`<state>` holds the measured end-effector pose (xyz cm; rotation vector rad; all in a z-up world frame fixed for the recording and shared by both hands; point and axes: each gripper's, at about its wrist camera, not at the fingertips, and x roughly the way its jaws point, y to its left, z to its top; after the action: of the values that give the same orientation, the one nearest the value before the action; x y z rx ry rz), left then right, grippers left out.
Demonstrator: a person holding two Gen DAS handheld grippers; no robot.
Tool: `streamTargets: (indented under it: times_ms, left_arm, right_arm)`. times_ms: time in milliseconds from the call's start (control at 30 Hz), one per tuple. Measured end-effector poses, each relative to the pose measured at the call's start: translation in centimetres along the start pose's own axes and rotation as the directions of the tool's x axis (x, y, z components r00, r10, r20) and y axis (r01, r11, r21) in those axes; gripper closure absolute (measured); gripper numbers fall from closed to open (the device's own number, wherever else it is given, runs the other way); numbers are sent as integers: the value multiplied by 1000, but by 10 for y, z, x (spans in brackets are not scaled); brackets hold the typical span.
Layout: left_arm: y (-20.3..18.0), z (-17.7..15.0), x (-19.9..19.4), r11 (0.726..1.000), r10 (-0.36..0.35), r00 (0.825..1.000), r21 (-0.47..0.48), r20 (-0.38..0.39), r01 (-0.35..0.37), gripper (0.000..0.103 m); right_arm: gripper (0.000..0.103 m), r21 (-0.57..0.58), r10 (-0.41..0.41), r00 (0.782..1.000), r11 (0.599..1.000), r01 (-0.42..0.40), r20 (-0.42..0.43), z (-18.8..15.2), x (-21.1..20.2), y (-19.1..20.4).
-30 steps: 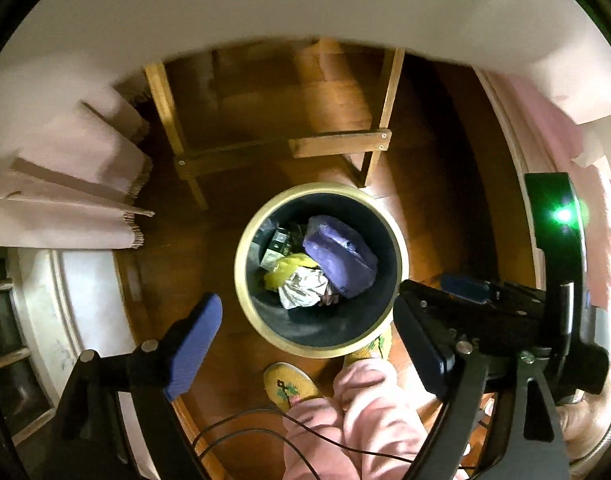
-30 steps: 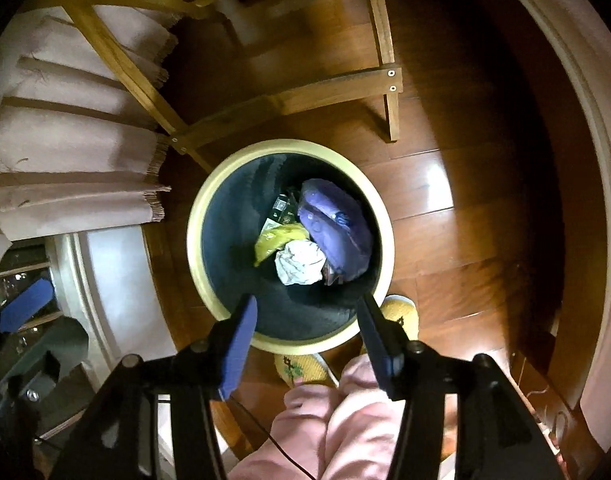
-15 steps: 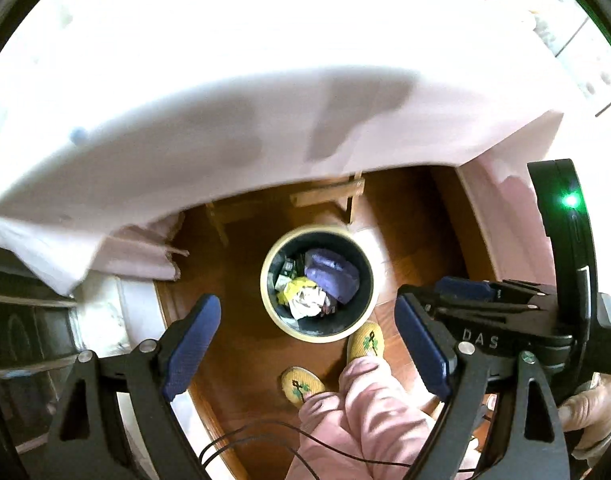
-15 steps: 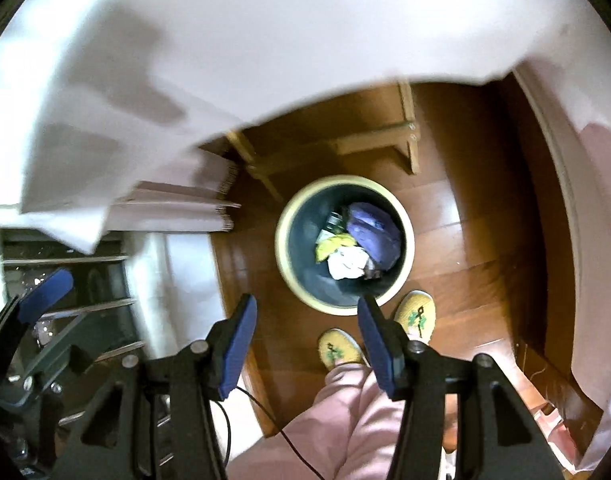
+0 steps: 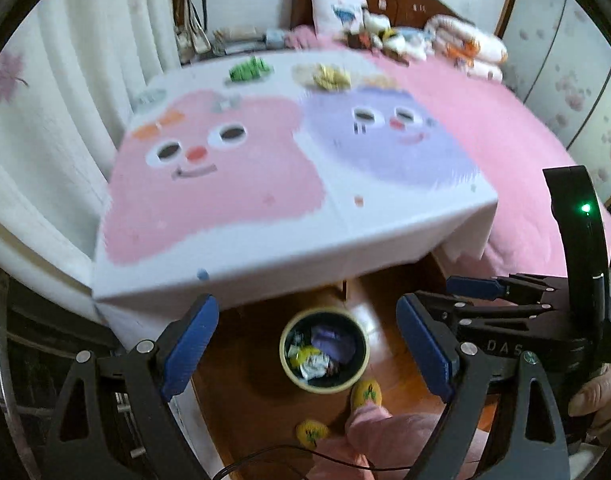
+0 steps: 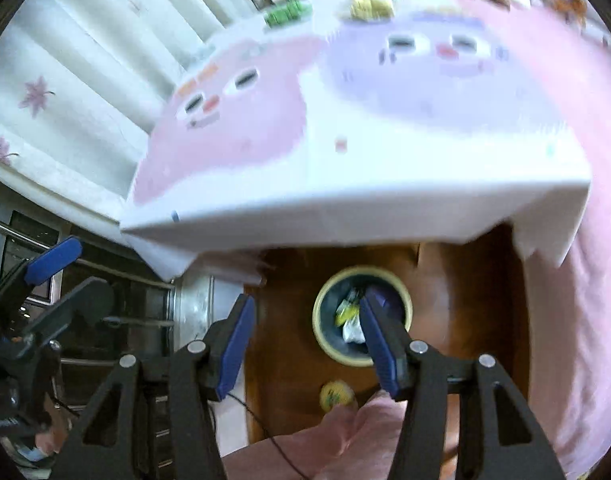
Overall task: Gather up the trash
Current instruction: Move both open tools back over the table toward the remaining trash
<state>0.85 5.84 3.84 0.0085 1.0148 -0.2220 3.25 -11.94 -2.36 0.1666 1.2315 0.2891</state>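
Item: green wrapper [image 5: 249, 69] and yellow wrapper [image 5: 325, 76], crumpled, lying at the far edge of the table [image 5: 345, 216], well apart from both grippers. Judged light, soft and crushable, probably crinkly film; no fragility is expected. A pinch across the raised crumple, from above, is judged the best hold, since flat edges would likely slip on the cloth. Both are blurred, so the material cannot be told for certain.

Item: bin [image 5: 324, 350], round, pale-rimmed, dark inside, standing on the floor below the near table edge. It is already partly filled with a purple bag and yellow and white scraps.

Item: left gripper [image 5: 307, 348]. Jaws are held wide, nothing between the blue pads.

Item: right gripper [image 6: 305, 344]. Jaws are set moderately apart and are opening; nothing is held between them.

Surface: the table is covered by a white cloth printed with a pink and a lilac cartoon face, smooth, hanging over the edges.

Room: wooden floor [image 5: 245, 364], white curtains at the left, a bed [image 5: 505, 148] with pink cover at the right, pillows and soft items at its head. Yellow slippers and pink trouser legs are seen beside the bin.
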Motion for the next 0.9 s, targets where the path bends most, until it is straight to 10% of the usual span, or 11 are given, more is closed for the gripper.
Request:
streamTargets:
  times_ms: [500,900]
  left_arm:
    - [25,70,-16,999,47,989,-1,138,-47,12]
    - [17,204,80,986,169,981,-14,91,-169,12]
  right_arm:
    - [46,-30,-46,983,998,52,176,80,-38,-1]
    - [42,-142,-52,981,987,80,187,231,18,-58]
